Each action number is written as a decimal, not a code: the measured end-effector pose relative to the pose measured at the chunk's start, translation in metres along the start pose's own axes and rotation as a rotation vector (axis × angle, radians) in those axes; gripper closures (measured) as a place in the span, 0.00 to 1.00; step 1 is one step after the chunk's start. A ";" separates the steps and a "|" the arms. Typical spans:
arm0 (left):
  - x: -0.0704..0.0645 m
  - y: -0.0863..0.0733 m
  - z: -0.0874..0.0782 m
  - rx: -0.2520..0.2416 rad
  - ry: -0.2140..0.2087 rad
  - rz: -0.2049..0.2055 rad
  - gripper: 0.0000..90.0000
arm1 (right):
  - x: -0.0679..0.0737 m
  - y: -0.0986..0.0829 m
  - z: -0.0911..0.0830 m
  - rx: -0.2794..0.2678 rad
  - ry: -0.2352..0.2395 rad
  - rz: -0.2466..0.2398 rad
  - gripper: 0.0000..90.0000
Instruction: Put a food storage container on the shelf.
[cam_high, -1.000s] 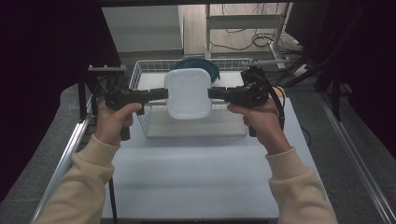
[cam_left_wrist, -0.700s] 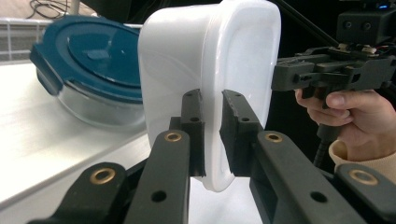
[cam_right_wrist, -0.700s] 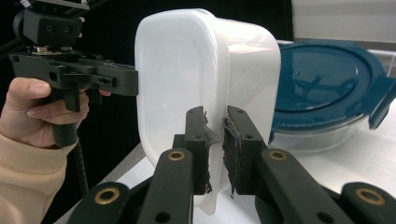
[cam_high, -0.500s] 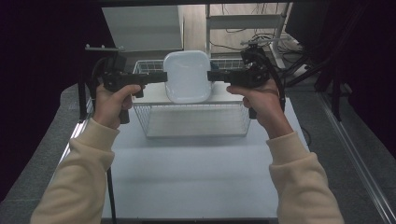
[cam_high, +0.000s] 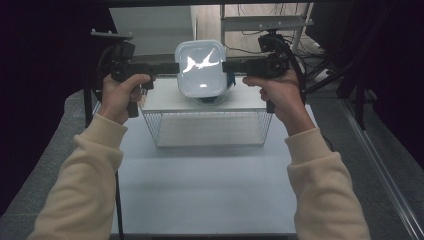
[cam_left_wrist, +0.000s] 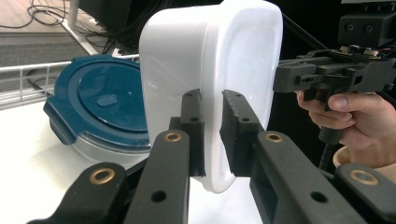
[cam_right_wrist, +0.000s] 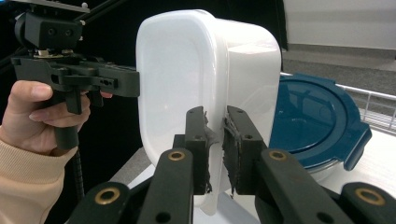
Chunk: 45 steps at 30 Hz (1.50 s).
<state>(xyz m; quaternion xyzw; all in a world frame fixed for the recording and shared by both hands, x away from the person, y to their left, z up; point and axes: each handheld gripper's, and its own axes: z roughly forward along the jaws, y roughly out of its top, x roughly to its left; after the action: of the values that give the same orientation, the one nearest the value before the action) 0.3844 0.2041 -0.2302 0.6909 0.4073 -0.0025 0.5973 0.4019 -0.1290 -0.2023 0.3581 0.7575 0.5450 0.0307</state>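
Observation:
A white rounded-rectangular plastic container (cam_high: 202, 70) hangs in the air above the back of a wire basket (cam_high: 207, 145), tipped on edge with its broad glossy face towards the person. My left gripper (cam_high: 176, 67) is shut on its left edge and my right gripper (cam_high: 226, 66) on its right edge. In the left gripper view the jaws (cam_left_wrist: 212, 135) pinch the container's rim (cam_left_wrist: 243, 60). The right gripper view has its jaws (cam_right_wrist: 215, 149) clamped on the opposite rim (cam_right_wrist: 187, 70).
A round clear container with a dark blue clip lid (cam_left_wrist: 102, 100) (cam_right_wrist: 313, 121) lies in the basket behind the white one. The basket stands at the far end of a white table (cam_high: 210, 190). Dark curtains flank the table; cables and a metal frame stand behind.
Both grippers have lifted the white container up and away from the person, from low over the basket to well above its back. It has tipped so its broad face catches the light.

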 end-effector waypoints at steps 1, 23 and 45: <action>0.001 0.002 0.001 0.002 0.003 -0.001 0.89 | -0.001 0.001 0.000 0.000 -0.001 0.001 0.89; 0.054 0.021 0.037 0.030 -0.049 -0.203 0.89 | -0.061 0.016 0.033 0.060 0.021 0.219 0.87; 0.098 0.026 0.063 0.000 -0.069 -0.413 0.84 | -0.104 0.026 0.064 0.064 0.021 0.444 0.80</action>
<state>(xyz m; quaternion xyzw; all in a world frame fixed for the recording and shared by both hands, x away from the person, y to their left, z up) 0.4952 0.2075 -0.2748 0.5923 0.5195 -0.1487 0.5977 0.5208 -0.1338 -0.2418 0.5110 0.6772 0.5180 -0.1093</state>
